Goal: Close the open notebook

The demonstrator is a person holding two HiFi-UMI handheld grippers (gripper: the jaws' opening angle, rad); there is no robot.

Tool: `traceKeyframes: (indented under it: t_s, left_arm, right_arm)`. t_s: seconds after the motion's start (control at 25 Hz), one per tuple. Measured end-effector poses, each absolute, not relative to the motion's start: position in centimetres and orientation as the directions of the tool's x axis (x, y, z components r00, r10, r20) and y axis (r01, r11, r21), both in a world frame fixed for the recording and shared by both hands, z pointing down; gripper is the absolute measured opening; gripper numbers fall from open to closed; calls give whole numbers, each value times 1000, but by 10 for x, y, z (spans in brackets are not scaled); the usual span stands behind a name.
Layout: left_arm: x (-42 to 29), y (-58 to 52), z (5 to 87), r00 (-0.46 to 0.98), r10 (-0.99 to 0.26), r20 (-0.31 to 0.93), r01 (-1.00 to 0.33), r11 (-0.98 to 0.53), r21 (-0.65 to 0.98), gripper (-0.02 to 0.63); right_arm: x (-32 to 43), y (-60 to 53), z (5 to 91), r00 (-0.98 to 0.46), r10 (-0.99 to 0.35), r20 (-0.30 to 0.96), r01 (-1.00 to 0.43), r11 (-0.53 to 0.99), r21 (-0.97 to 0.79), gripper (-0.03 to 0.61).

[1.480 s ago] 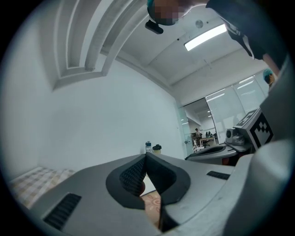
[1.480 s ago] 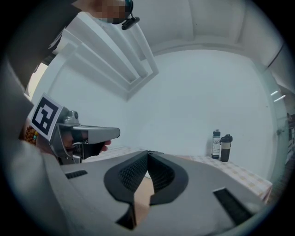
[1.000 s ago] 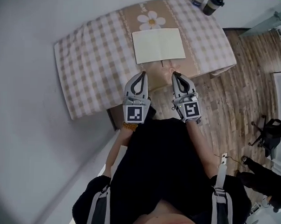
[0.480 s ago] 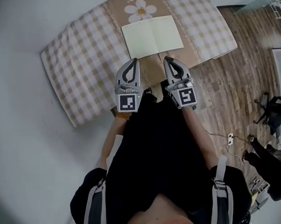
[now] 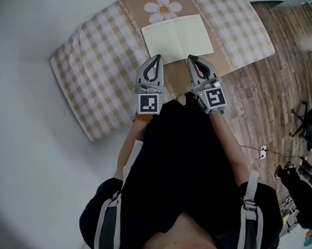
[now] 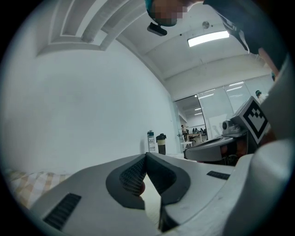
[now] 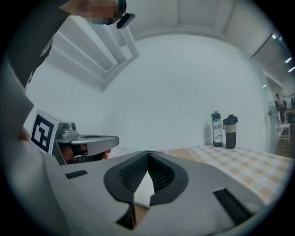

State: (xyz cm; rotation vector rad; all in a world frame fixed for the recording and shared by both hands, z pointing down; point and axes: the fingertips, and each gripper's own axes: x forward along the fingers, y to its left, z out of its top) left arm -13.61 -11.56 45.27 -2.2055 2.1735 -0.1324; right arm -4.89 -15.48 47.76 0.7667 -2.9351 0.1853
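An open notebook point(image 5: 177, 39) with pale yellow blank pages lies flat on the checked tablecloth point(image 5: 101, 67), next to a printed daisy. My left gripper point(image 5: 159, 57) is shut and empty, its tips at the notebook's near left corner. My right gripper point(image 5: 191, 58) is also shut and empty, with its tips at the near edge right of the spine. Through the shut jaws, a strip of the pale page point(image 7: 144, 189) shows in the right gripper view. The left gripper view point(image 6: 146, 155) shows the tips meeting, level over the table.
The table's near edge point(image 5: 173, 94) runs just under both grippers, against my body. Two bottles point(image 7: 223, 130) stand at the table's far side, also seen in the left gripper view point(image 6: 156, 144). Wood floor point(image 5: 265, 95) lies to the right, a grey wall to the left.
Both grippers have moved forward from the table's near edge up to the notebook's near edge. Their jaws stay shut throughout.
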Motion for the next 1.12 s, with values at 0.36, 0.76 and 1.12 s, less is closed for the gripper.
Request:
traceKeyframes:
  t_s: [0.36, 0.76, 1.12]
  left_arm:
    - [-149, -128, 471, 40, -998, 57, -996, -44, -73, 0]
    - [-143, -139, 488, 90, -994, 60, -996, -91, -15, 0]
    - [-140, -142, 500, 114, -989, 98, -992, -118, -38, 0]
  right_arm:
    - [-37, -181, 481, -844, -525, 111, -534, 803, -264, 8]
    - [-23, -195, 498, -805, -573, 151, -575, 694, -434, 8]
    - [-13, -205, 527, -752, -613, 242, -591, 464, -660, 180]
